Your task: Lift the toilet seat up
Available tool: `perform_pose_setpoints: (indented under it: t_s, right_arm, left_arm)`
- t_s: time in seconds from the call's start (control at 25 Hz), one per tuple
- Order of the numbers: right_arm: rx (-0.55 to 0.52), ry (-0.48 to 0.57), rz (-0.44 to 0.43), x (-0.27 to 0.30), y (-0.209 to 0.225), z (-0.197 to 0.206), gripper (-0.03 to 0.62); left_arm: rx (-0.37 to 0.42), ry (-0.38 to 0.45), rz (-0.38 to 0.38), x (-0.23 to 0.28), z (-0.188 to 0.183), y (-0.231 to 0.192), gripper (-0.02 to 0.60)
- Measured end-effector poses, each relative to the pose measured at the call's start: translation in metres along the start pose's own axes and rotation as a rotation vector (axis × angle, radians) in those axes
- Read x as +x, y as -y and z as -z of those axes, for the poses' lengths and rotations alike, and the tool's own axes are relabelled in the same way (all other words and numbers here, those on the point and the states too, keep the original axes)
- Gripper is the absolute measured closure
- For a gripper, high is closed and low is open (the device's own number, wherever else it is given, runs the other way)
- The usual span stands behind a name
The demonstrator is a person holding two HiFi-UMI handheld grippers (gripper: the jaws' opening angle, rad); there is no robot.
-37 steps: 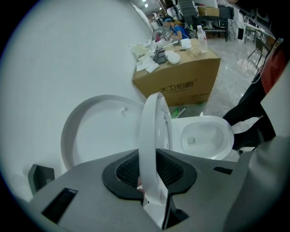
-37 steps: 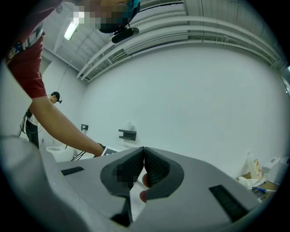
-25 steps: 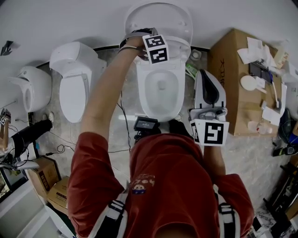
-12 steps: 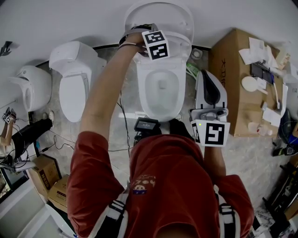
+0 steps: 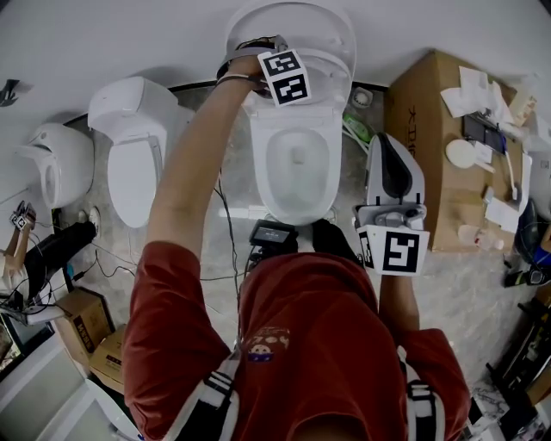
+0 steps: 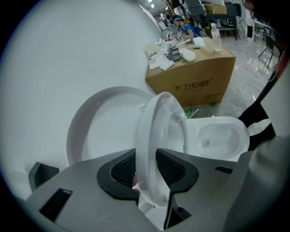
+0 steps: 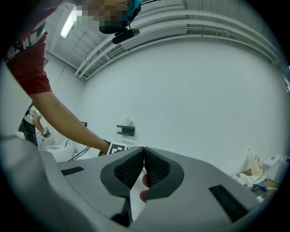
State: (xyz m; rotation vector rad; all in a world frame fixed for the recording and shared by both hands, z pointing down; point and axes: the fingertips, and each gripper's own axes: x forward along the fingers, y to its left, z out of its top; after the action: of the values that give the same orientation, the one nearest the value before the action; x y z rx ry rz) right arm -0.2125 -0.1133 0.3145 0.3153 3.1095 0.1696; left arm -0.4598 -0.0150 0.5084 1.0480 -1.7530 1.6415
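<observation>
The white toilet [image 5: 297, 164] stands against the wall with its lid [image 5: 293, 26] raised. In the left gripper view the toilet seat [image 6: 152, 136] stands nearly upright in front of the lid [image 6: 99, 122], above the bowl [image 6: 217, 136]. My left gripper [image 5: 288, 65] reaches over the back of the toilet. Its jaws [image 6: 146, 156] flank the seat's rim, their pads still against it while they are opening. My right gripper [image 5: 387, 146] hangs right of the bowl. In its own view it [image 7: 144, 149] is shut on nothing and faces the bare wall.
A second toilet [image 5: 138, 155] and another white fixture [image 5: 56, 159] stand to the left. A cardboard box [image 5: 448, 146] with papers and small items on top sits to the right. A dark device [image 5: 271, 232] and cables lie on the floor before the bowl.
My left gripper has moved a little toward the wall, carrying the seat further upright toward the lid. The right gripper has barely shifted.
</observation>
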Motion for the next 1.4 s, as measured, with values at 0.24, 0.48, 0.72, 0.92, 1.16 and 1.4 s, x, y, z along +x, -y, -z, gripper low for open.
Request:
perform_pose_setpoints:
  t_s: [0.24, 0.48, 0.72, 0.92, 1.16, 1.4]
  right_arm:
    - [0.005, -0.017, 0.017, -0.003, 0.008, 0.005, 0.58]
    - [-0.003, -0.042, 0.021, -0.004, 0.012, 0.015, 0.58]
    - [-0.002, -0.052, 0.012, 0.0, 0.011, 0.019, 0.58]
    - [0.003, -0.061, 0.011, 0.001, 0.012, 0.022, 0.58]
    - [0.002, -0.054, 0.005, 0.002, 0.009, 0.023, 0.58]
    - [-0.001, -0.053, 0.006, -0.005, 0.007, 0.02, 0.58]
  left_arm:
    - [0.005, -0.003, -0.053, 0.007, 0.001, -0.012, 0.443]
    - [0.004, -0.008, -0.071, 0.015, 0.0, -0.021, 0.437]
    - [0.004, -0.014, -0.089, 0.023, 0.003, -0.031, 0.43]
    - [0.014, -0.01, -0.101, 0.024, 0.003, -0.035, 0.426]
    - [0.019, -0.014, -0.129, 0.026, 0.002, -0.036, 0.423]
    - [0.021, -0.011, -0.172, 0.021, 0.001, -0.034, 0.422]
